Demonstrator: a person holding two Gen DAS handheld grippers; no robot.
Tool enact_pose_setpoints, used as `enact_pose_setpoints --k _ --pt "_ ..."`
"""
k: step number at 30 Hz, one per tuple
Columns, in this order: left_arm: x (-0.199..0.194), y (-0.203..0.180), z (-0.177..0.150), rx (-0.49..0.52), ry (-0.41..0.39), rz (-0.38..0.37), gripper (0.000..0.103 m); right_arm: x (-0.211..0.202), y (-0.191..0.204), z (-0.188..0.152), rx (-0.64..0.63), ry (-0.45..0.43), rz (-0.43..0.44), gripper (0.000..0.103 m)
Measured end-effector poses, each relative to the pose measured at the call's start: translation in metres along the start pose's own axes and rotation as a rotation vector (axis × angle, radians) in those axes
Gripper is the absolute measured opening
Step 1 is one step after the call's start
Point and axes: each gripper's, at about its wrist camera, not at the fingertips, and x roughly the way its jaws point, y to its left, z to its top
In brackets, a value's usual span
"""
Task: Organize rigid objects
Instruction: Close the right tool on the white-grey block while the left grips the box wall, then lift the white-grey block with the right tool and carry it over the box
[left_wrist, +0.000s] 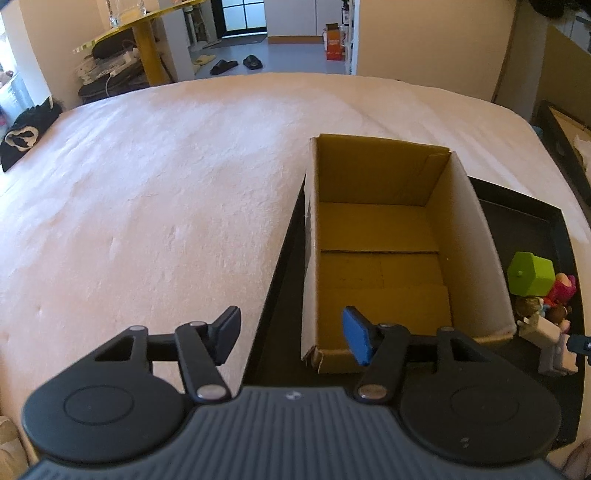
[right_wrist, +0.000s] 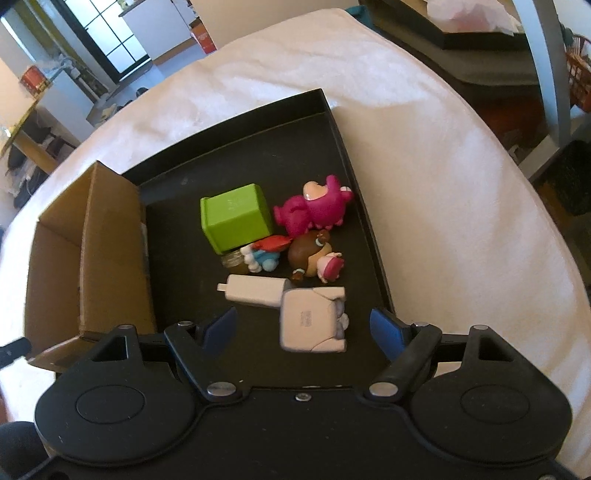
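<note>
We read the shallow black tray on the white bed as a staging area: the empty brown cardboard box stands inside it, beside a cluster of small toys and the white rectangular case, likely bound for the box. Our right gripper hovers spread wide around that case without touching it, holding nothing, while our left gripper is likewise released and empty, straddling the box's near left corner.

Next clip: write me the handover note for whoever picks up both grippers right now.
Left gripper: open, empty, hovering over the near left corner of the box.
Right gripper: open, empty, just over the white case.
The box stands in the tray on the left and is empty. The case, white charger, green cube, pink toy, brown doll and a small red-blue figure are piled in the tray to its right.
Done: nothing boxed yet.
Left: probably move every piece into the box; the case is nearest.
</note>
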Motion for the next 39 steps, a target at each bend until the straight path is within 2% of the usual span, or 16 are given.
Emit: enact_pose_setpoints --k 5,10,14,16,20,27,32,39 --pt "0.011 -0.001 0.003 -0.001 0.023 0.002 0.049 0.013 0.005 0.006 -0.007 0.008 0.002 0.073" --pt "0.022 -0.006 0.003 0.028 0.051 0.003 0.044 0.025 0.009 0.008 -0.033 0.017 -0.041 0.072" --pt "0.023 -0.007 -0.002 0.041 0.054 0.005 0.021 0.033 0.012 0.009 -0.037 0.024 -0.043 0.063" --pt "0.024 -0.005 -0.005 0.037 0.06 -0.016 0.008 0.035 0.013 0.006 -0.061 0.023 -0.088 0.044" --pt "0.016 0.001 -0.006 0.051 0.049 -0.013 0.007 0.032 0.011 0.002 -0.058 0.025 -0.052 0.043" --pt "0.003 0.01 -0.01 0.098 0.027 -0.036 0.007 0.016 0.018 -0.003 -0.09 -0.015 -0.041 0.043" --pt "0.003 0.02 -0.016 0.07 0.017 -0.047 0.008 0.005 0.016 -0.006 -0.084 -0.033 -0.043 0.043" --pt "0.011 0.023 -0.013 0.035 0.05 -0.063 0.007 -0.019 0.028 -0.005 -0.103 -0.138 -0.048 0.043"
